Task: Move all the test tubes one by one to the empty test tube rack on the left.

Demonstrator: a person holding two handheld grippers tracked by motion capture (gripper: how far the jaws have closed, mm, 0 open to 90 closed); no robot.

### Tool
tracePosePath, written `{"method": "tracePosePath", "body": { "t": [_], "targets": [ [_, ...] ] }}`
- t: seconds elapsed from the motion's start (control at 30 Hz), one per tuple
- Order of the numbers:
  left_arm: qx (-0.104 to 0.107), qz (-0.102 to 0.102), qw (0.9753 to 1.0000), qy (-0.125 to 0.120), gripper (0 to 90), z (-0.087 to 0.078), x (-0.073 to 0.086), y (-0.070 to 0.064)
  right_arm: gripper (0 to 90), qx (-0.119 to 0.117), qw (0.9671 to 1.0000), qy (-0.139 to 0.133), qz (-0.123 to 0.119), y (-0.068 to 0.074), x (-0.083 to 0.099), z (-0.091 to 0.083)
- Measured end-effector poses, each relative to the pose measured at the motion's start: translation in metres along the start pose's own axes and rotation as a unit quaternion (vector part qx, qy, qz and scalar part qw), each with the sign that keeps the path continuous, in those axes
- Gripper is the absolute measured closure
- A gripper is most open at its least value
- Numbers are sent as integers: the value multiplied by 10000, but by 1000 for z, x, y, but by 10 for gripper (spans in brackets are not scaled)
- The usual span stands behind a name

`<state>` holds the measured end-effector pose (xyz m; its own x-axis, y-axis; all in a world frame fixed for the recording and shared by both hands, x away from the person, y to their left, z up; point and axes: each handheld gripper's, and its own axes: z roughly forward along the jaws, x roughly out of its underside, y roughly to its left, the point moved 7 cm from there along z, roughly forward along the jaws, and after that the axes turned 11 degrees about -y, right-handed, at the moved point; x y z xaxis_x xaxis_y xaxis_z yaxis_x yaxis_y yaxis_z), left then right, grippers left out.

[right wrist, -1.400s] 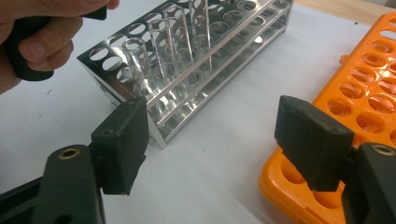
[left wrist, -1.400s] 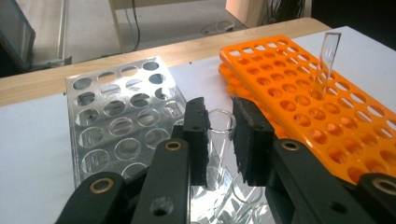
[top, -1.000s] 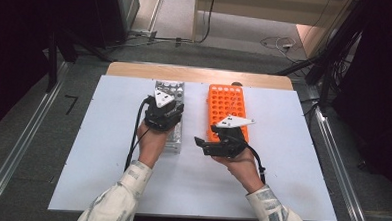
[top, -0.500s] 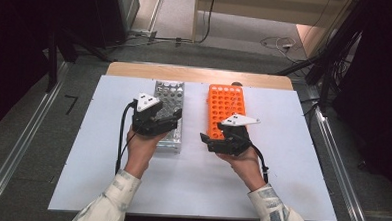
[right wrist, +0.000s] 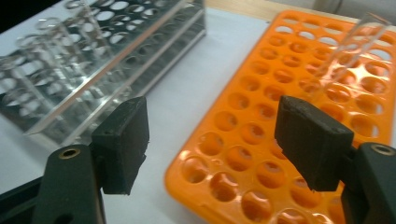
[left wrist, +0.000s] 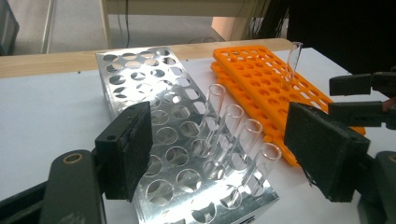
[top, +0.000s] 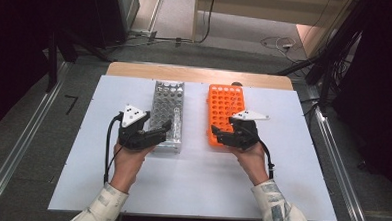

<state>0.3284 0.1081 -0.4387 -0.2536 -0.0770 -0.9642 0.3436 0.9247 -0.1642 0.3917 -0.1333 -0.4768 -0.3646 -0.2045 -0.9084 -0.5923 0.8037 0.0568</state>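
Observation:
A silver metal tube rack (top: 166, 106) and an orange plastic rack (top: 225, 107) lie side by side on the white table. Several empty glass tubes (left wrist: 232, 128) stand in the silver rack's near right corner. One glass tube (left wrist: 293, 58) stands tilted in the orange rack (left wrist: 261, 77). My left gripper (top: 164, 130) is open at the silver rack's near end, its jaws (left wrist: 217, 158) wide on either side of the tubes. My right gripper (top: 216, 134) is open over the orange rack's near left corner (right wrist: 212, 144), holding nothing. The lone tube (right wrist: 348, 51) rises ahead of it on the right.
The white table top (top: 200, 186) has free room on the near side and along both outer sides of the racks. A wooden edge (top: 195, 73) runs along the far side. Cables trail from both grippers. The floor and dark stands surround the table.
My left gripper has drawn back toward the person and to the left, from over the silver rack's middle to its near end. The right gripper has barely moved.

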Motion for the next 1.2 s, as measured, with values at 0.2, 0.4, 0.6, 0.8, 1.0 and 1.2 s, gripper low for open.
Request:
{"method": "tracePosePath", "body": {
  "t": [0.2,0.4,0.6,0.8,1.0,1.2],
  "targets": [
    [-121,-32,9999,-31,223,-6,2,8,299,392,9992,-82,-5,-16,-2,8],
    [-110,-17,9999,-38,223,-7,2,7,317,716,9973,-79,129,-33,-2,19],
    [-85,2,10000,-2,224,-6,4,6,346,901,9956,-70,236,-48,-6,31],
    [-107,-26,9999,0,224,-6,4,8,387,1010,9944,-23,312,-59,-11,40],
    [-90,-20,10000,32,224,-5,6,7,450,1037,9936,97,445,-67,-9,53],
    [-89,-25,10000,32,225,-4,6,8,537,1082,9932,142,415,-70,-11,57]
  ]
}}
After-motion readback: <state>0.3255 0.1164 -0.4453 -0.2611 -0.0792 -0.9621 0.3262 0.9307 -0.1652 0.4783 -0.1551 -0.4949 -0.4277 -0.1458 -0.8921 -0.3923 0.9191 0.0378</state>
